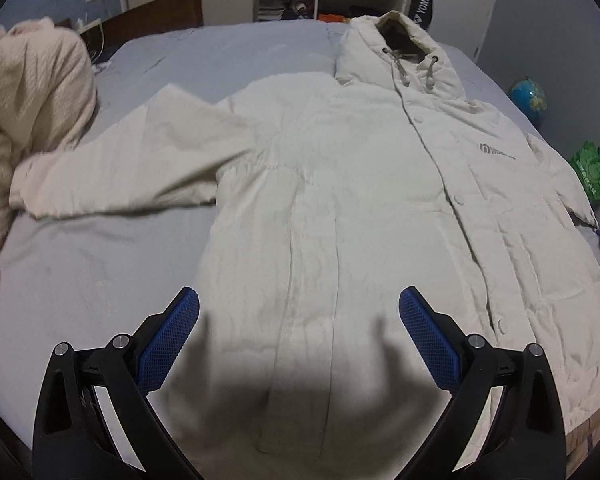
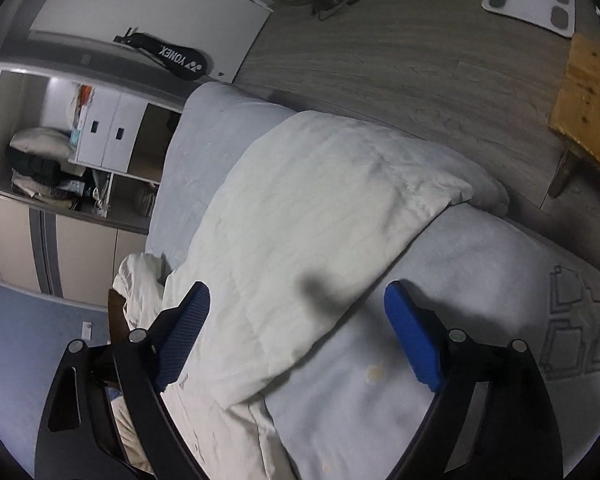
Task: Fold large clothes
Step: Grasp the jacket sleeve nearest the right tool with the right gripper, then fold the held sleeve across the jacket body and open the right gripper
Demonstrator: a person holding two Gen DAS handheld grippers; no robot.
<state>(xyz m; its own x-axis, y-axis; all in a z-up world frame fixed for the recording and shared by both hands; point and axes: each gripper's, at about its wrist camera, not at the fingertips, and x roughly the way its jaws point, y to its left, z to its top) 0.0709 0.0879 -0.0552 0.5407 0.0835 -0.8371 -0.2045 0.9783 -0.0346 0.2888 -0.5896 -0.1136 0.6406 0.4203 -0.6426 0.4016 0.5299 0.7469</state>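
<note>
Hardly begun: coat (image 1: 340,200) spread flat and unfolded across bed (image 1: 100,264), one sleeve (image 1: 112,176) out toward left edge, other sleeve (image 2: 320,200) draped over right edge. Left gripper (image 1: 299,336) above hem, fingers apart, empty. Right gripper (image 2: 298,332) likewise apart, empty; every fold still to make.

"YONEX" stood in white letters on the black racket bag (image 1: 423,6) leaning by the wardrobe, and read again in the right wrist view (image 2: 178,60). A small grey logo on the coat (image 1: 497,153) chest was too blurred to read.
</note>
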